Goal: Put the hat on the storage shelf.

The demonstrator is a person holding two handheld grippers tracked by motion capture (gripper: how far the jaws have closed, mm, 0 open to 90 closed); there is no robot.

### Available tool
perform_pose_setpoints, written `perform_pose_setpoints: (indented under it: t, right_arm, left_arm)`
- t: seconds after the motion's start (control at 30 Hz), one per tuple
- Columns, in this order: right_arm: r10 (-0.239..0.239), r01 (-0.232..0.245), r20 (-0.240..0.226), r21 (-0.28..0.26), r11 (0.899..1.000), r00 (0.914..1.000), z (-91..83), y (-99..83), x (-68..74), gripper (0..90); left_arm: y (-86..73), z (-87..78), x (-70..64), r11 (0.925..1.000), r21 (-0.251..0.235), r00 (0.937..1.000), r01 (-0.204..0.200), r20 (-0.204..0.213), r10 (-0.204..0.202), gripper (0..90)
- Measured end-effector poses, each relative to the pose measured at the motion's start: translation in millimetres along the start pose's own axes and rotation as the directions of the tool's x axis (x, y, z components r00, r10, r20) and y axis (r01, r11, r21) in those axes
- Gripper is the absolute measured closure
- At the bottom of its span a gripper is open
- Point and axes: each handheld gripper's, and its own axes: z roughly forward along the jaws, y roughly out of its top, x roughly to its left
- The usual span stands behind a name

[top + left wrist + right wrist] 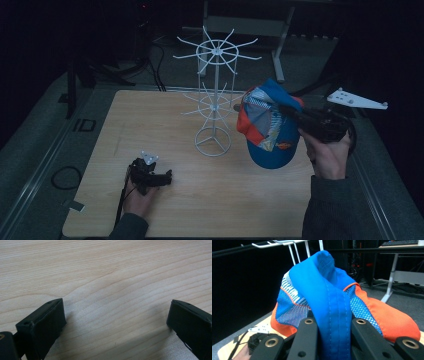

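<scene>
A blue and orange cap (270, 127) with mesh panels hangs in the air at the right of the table, just right of a white wire rack (215, 95). My right gripper (295, 116) is shut on the cap's blue fabric (332, 305), which is pinched between the two black jaws. The rack's arms (287, 243) show beyond the cap in the right gripper view. My left gripper (167, 176) rests low over the table's front left, held in a hand. It is open, its fingers (42, 325) wide apart over bare wood with nothing between them.
The wooden table (150, 125) carries the rack on its round base (213, 141) near the middle. A grey plate (356, 100) juts from the right gripper. Cables and a metal stand leg (277, 55) lie on the dark floor behind the table.
</scene>
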Motion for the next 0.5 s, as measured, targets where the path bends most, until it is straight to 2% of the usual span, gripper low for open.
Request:
perform_pose_setpoints:
  t: [0.1,0.5]
  right_arm:
    - [0.003,-0.003,-0.018,-0.014,1.000,0.9998,-0.9,1.7,1.1,81.7]
    - [-0.017,0.015,-0.040,-0.057,0.998,0.9991,-3.5,11.3,2.4,81.8]
  left_arm:
    - [0.0,0.0,0.0,1.0000,0.000,1.0000,0.000,0.000,0.000,2.3]
    - [0.0,0.0,0.0,1.0000,0.000,1.0000,0.000,0.000,0.000,2.3]
